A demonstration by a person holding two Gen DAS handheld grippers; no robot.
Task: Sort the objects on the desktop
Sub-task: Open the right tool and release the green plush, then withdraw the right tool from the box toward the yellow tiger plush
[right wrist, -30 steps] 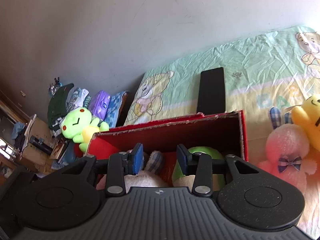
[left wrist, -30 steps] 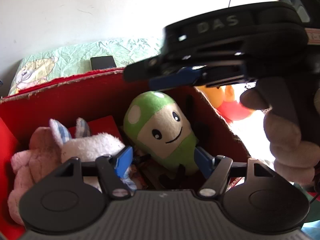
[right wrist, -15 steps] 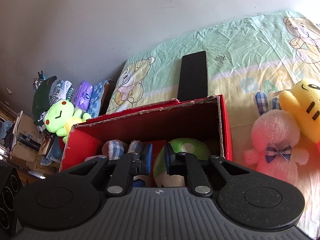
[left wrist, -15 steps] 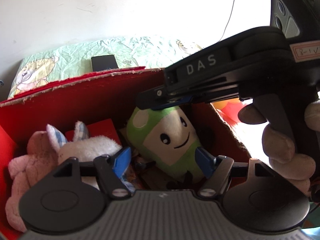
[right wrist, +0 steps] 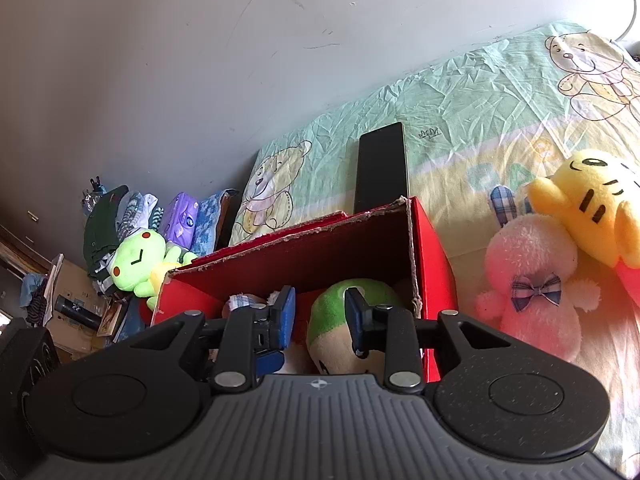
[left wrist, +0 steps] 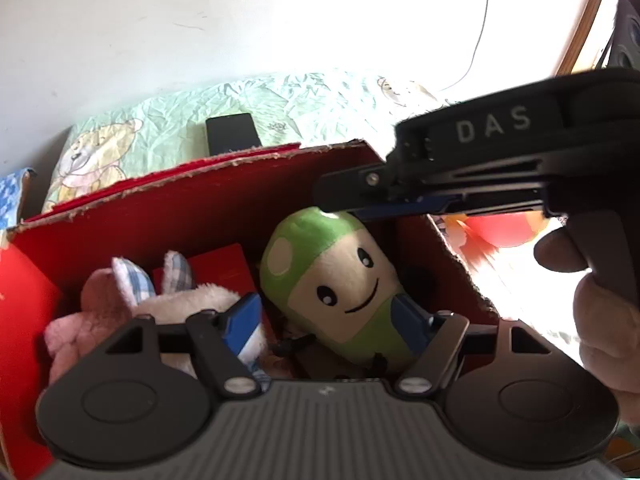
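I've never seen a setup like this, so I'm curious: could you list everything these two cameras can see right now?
Cardboard box: one, red, on the bedsheet, open top.
Mushroom plush: one, green and cream, inside the box.
Bunny plush: one, white with checked ears, inside the box, beside a pink plush.
Pink bunny plush: one, with checked bow, on the sheet right of the box.
Yellow plush: one, leaning on the pink bunny.
Phone: one, black, flat behind the box.
Green frog plush: one, left of the bed among clutter.
Bedsheet: one, pale green, bear print.
Left gripper: open, over the box.
Right gripper: open, above the box.
Hand: one, holding the right gripper's handle.
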